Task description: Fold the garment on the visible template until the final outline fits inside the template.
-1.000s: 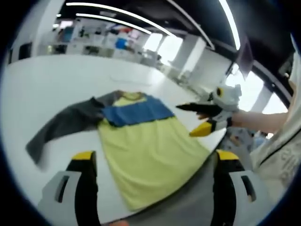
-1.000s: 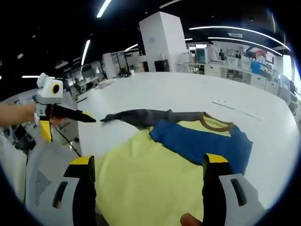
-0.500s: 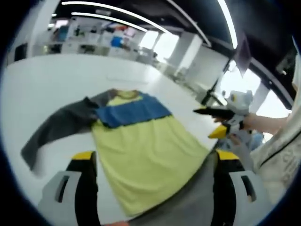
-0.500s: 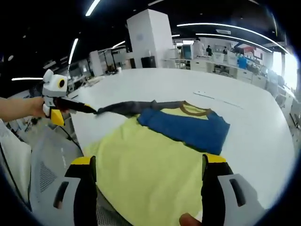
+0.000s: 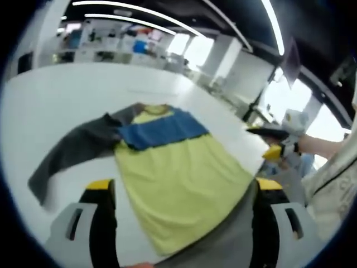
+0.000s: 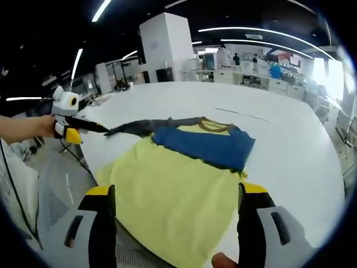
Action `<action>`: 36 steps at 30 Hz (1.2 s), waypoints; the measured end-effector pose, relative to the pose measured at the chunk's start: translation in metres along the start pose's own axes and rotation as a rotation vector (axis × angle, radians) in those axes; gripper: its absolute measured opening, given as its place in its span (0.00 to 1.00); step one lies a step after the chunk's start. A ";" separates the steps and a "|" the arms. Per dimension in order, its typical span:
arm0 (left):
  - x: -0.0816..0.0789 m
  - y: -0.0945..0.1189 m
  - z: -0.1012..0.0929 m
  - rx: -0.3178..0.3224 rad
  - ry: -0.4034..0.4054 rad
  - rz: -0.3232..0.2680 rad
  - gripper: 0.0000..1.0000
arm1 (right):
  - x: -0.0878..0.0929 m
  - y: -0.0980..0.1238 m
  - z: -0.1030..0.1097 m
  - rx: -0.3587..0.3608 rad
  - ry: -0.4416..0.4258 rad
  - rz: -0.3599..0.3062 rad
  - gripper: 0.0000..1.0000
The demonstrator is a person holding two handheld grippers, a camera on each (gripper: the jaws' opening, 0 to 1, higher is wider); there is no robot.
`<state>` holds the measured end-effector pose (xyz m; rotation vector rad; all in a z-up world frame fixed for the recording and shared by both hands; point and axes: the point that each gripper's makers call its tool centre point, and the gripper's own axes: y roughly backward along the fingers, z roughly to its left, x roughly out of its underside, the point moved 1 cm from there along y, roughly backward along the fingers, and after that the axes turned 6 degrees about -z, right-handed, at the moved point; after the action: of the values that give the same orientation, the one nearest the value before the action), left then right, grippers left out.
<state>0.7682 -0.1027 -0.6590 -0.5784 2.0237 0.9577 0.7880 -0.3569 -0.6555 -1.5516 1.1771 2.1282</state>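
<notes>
Yellow garment (image 5: 178,184) lay on the white surface (image 5: 50,106), one blue sleeve (image 6: 203,145) folded, grey sleeve (image 5: 72,148) unfolded; both hand-held grippers (image 5: 181,192) (image 6: 173,198) gaped, empty.

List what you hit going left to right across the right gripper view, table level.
Left tongs held by a hand → grey sleeve → yellow shirt body → blue folded sleeve → bare white table.
</notes>
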 end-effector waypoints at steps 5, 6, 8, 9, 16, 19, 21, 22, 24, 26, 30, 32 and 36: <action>-0.001 0.001 0.008 -0.017 -0.001 0.003 0.96 | 0.002 0.006 -0.001 0.013 -0.008 0.004 0.90; -0.001 0.001 0.009 -0.019 0.000 0.003 0.96 | 0.002 0.007 -0.001 0.014 -0.008 0.004 0.90; -0.002 0.002 0.012 -0.024 0.005 0.000 0.96 | 0.002 0.008 -0.002 0.021 -0.008 0.004 0.90; -0.002 0.002 0.012 -0.024 0.008 -0.003 0.96 | 0.001 0.009 -0.003 0.024 -0.012 -0.001 0.90; -0.008 0.006 0.025 -0.050 -0.013 0.003 0.95 | 0.000 0.013 -0.005 0.039 -0.020 -0.010 0.90; -0.014 0.009 0.034 -0.084 -0.034 -0.017 0.93 | 0.001 0.015 -0.005 0.042 -0.023 -0.012 0.89; -0.018 0.011 0.043 -0.117 -0.029 -0.032 0.92 | 0.001 0.016 -0.005 0.045 -0.026 -0.013 0.89; -0.018 0.013 0.048 -0.134 -0.032 -0.036 0.92 | 0.001 0.016 -0.005 0.045 -0.027 -0.013 0.89; -0.019 0.016 0.062 -0.185 -0.037 -0.036 0.92 | 0.001 0.016 -0.005 0.045 -0.030 -0.013 0.89; -0.021 0.021 0.079 -0.232 -0.040 -0.045 0.91 | 0.002 0.017 -0.004 0.045 -0.031 -0.012 0.89; -0.018 0.035 0.119 -0.365 -0.031 -0.013 0.85 | 0.002 0.018 -0.004 0.045 -0.033 -0.012 0.89; -0.014 0.041 0.141 -0.429 -0.025 -0.004 0.83 | 0.003 0.019 -0.004 0.044 -0.035 -0.007 0.89; 0.002 0.053 0.177 -0.531 0.078 0.027 0.83 | 0.005 0.021 -0.003 0.045 -0.037 -0.002 0.89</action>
<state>0.8147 0.0693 -0.7071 -0.8799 1.8424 1.5240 0.7753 -0.3734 -0.6504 -1.4873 1.2020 2.1056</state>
